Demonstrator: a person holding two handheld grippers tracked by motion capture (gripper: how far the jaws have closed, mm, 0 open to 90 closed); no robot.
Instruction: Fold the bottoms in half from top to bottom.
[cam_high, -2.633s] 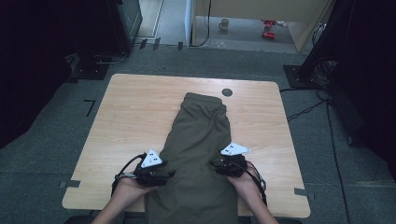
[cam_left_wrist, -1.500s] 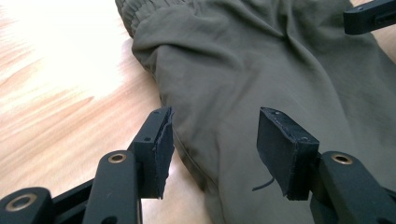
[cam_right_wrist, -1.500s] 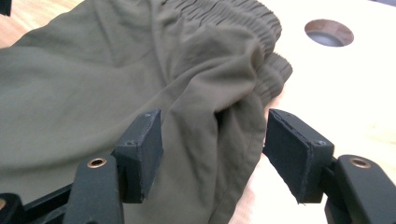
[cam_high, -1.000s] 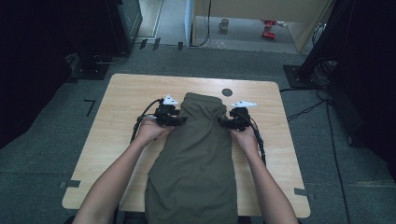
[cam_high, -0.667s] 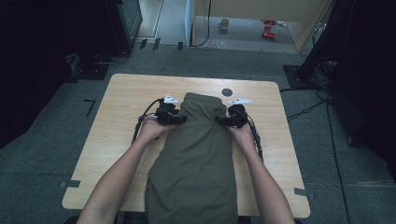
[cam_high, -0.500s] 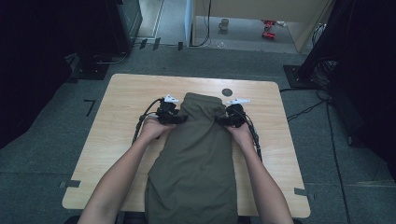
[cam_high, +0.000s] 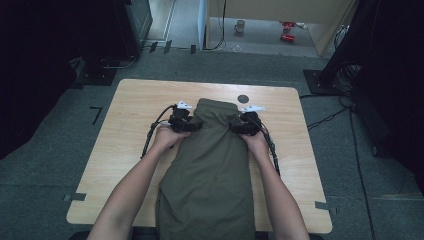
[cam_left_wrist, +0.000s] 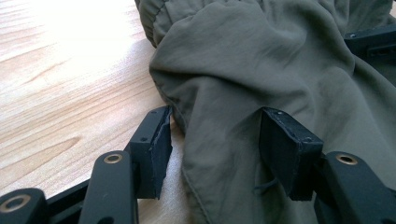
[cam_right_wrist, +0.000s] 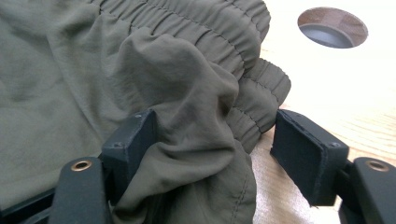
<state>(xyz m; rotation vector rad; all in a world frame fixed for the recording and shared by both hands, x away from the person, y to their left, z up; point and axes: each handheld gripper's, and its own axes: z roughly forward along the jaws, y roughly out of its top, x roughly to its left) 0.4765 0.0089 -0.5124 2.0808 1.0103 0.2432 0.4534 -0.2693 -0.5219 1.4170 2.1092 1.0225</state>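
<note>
Olive trousers (cam_high: 212, 165) lie lengthwise on our wooden table (cam_high: 130, 115); our left gripper (cam_high: 186, 123) and right gripper (cam_high: 243, 125) straddle the waistband edges, jaws apart, left just widened.

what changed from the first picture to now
Both hands went from the near end of the olive trousers up to the waistband end. The left hand-held gripper and right hand-held gripper now straddle the cloth edges with jaws open, the left's having just widened a little. The trousers lie along the table as before.
</note>
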